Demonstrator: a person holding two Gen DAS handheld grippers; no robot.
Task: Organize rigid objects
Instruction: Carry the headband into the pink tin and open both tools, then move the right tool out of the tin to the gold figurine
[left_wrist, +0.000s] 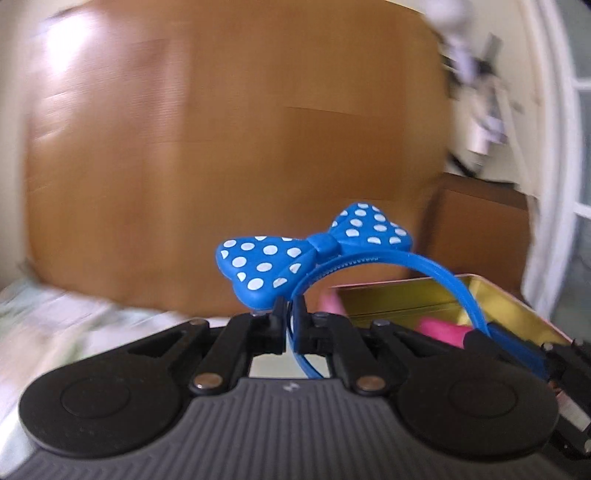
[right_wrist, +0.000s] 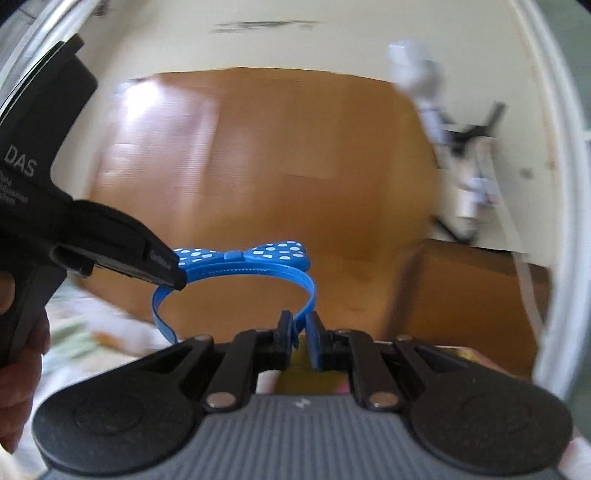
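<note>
A blue headband (left_wrist: 436, 273) with a white-dotted bow (left_wrist: 314, 251) is held in the air between both pairs of tongs. The left tongs (left_wrist: 290, 325) are clamped on one end of the band, just below the bow. In the right wrist view the right tongs (right_wrist: 299, 332) appear clamped on the other end of the headband (right_wrist: 308, 291), with the left tool reaching in from their left.

Judging by this, the headband is lifted but not yet put away. Just to the right of the left tongs, and below the band, sits an open gold tin (left_wrist: 513, 314) with something pink (left_wrist: 441, 330) already inside. The tin looks like the likely destination, so lowering and releasing remain to be done.

Ahead of both tongs stands a broad brown wooden panel (left_wrist: 221, 147). Lower left of the tongs lies pale patterned fabric (left_wrist: 55, 317), blurred. To the right sit a cardboard box (left_wrist: 476, 229) and blurred pale clutter. The pink item could get in the way when the band goes down; whether the curved band fits inside is hard to tell
</note>
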